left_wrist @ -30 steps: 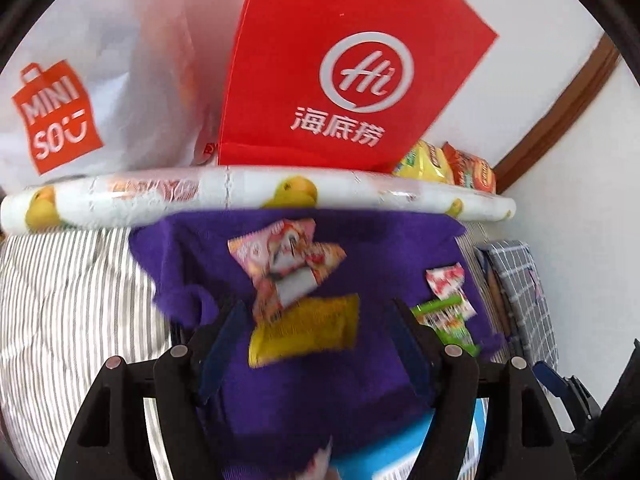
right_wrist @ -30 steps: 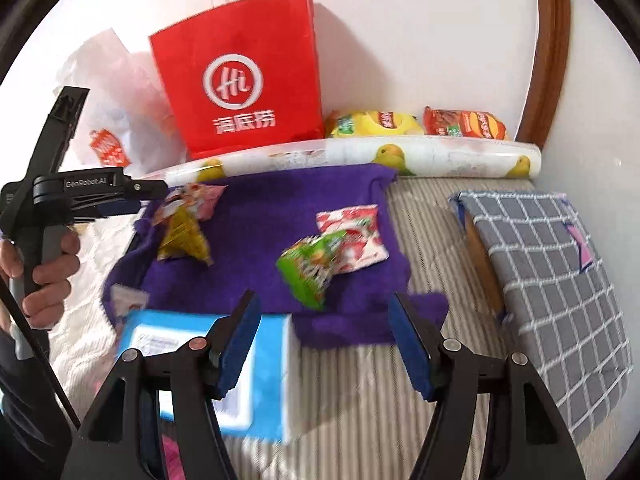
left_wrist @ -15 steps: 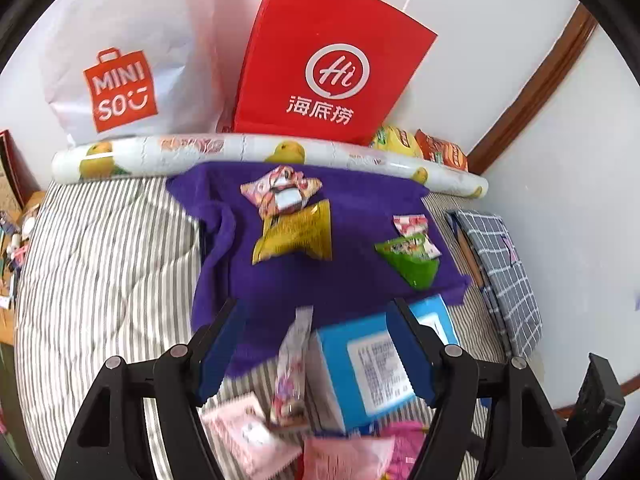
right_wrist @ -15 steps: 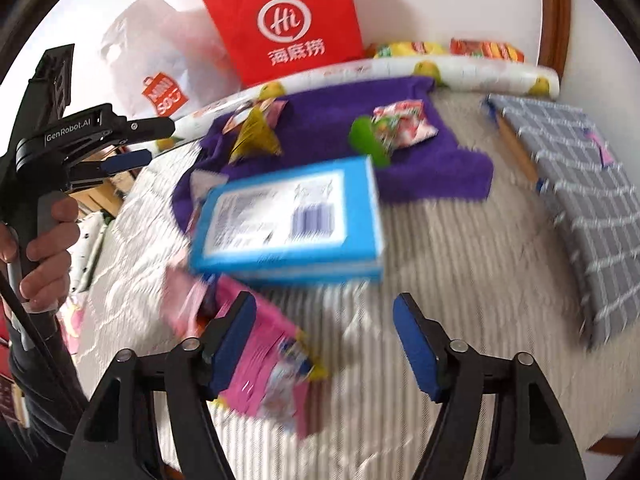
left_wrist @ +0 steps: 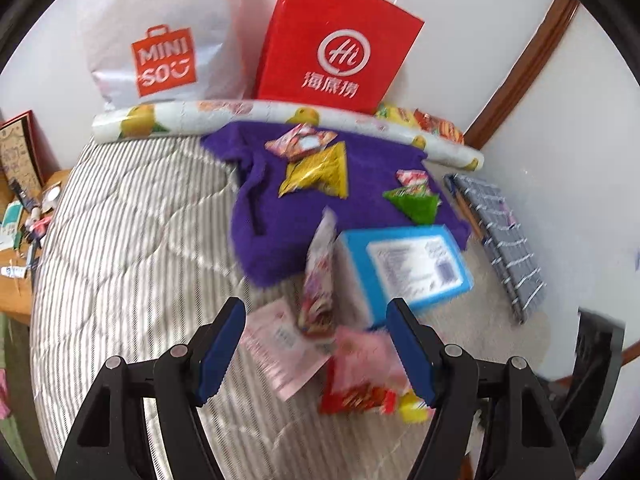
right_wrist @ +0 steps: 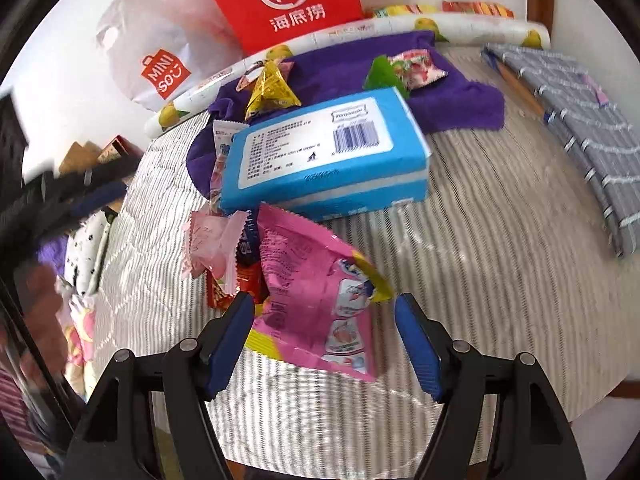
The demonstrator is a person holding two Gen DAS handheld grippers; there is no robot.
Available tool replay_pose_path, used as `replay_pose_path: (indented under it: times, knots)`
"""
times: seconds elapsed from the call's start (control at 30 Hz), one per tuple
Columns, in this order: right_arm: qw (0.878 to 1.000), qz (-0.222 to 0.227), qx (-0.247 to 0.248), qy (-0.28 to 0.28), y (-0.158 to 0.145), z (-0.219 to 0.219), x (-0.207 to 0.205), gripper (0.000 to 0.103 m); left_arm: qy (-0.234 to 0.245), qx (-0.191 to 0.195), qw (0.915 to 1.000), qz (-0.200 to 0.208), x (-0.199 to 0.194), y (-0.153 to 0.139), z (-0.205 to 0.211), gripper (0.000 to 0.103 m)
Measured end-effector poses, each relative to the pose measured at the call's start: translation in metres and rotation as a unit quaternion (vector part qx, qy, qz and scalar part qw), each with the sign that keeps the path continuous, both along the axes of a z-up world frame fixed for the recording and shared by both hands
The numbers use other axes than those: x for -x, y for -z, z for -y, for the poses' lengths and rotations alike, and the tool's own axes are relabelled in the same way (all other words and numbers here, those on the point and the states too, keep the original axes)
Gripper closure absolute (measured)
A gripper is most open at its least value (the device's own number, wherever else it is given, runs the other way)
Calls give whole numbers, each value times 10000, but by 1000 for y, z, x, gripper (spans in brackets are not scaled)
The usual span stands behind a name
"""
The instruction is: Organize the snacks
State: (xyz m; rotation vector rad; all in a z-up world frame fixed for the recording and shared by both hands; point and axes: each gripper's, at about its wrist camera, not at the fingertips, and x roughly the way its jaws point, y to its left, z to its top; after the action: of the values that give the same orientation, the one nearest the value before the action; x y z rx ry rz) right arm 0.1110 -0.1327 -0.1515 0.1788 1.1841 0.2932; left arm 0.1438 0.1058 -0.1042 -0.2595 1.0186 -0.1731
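Snack packets lie on a striped bed. On a purple cloth (left_wrist: pixel 264 236) sit a yellow packet (left_wrist: pixel 316 172), a pink-red packet (left_wrist: pixel 300 142), a green packet (left_wrist: pixel 414 204) and a small red one (left_wrist: pixel 412 178). A blue box (left_wrist: pixel 408 266) lies at the cloth's near edge, with a tall packet (left_wrist: pixel 320 280) leaning on it. My left gripper (left_wrist: pixel 316 344) is open above a pale pink packet (left_wrist: pixel 280 344) and a red packet (left_wrist: pixel 360 396). My right gripper (right_wrist: pixel 324 332) is open with a bright pink packet (right_wrist: pixel 316 296) between its fingers, near the blue box (right_wrist: pixel 320 160).
A red paper bag (left_wrist: pixel 336 44) and a white MINISO bag (left_wrist: pixel 160 40) stand against the back wall behind a fruit-print roll (left_wrist: pixel 168 118). A grey checked notebook (left_wrist: pixel 504 236) lies at the right. Clutter sits on a wooden surface (left_wrist: pixel 20 220) at the left.
Both grippers have pulled back from the purple cloth towards the near edge of the bed. The near pile of packets has come between the fingers. Both stay open.
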Motion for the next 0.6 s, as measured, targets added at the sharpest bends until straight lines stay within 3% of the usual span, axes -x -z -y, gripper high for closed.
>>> replay_pose_path:
  times: [0.3,0.4,0.6]
  knots:
    - [9992,-192,295,212,26,-16,-14,31,-183,-190,9996,-113,23,21,-26,32]
    - [9993,-295,113,197,36,-16,-20,29,-234,-184,9993,-222,24,32,-29,32]
    - [9996,-225,58,129,42,-14,-21,37,-300,-66,9983,-491,22,57,-30,32]
